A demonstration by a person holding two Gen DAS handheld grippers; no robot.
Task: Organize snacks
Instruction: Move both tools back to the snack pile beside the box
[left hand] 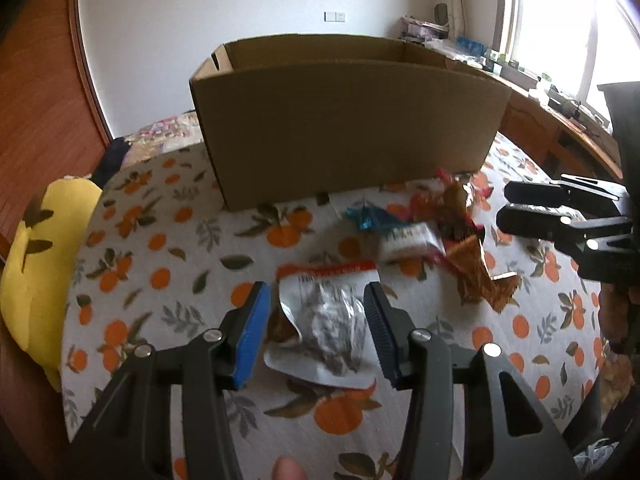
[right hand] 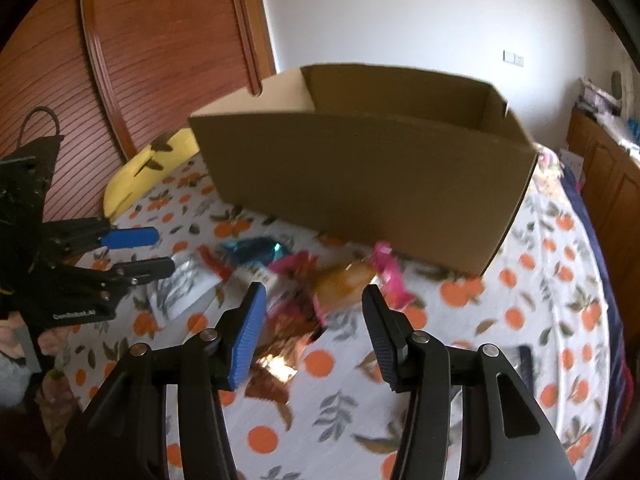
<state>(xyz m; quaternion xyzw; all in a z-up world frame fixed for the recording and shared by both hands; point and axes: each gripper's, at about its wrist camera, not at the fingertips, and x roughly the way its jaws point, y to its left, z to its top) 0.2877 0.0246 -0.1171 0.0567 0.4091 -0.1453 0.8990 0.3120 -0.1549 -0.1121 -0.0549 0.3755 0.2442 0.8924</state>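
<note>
Snacks (right hand: 304,280) sit piled mid-frame, below the box (left hand: 344,136). Pickup stage, I'd say: left gripper (left hand: 316,332) gapes around a silver pouch (left hand: 328,328), right gripper (right hand: 312,332) gapes over blurry wrappers. Next: lower, close, lift into box.

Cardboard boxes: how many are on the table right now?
1. The cardboard box stands open-topped on the table, behind the loose snack pile. Another could be hidden behind it.

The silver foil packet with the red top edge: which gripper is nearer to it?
Left. The left gripper hangs open with the silver foil packet between its fingers. The right gripper is off to its right, over the brown wrappers.
</note>
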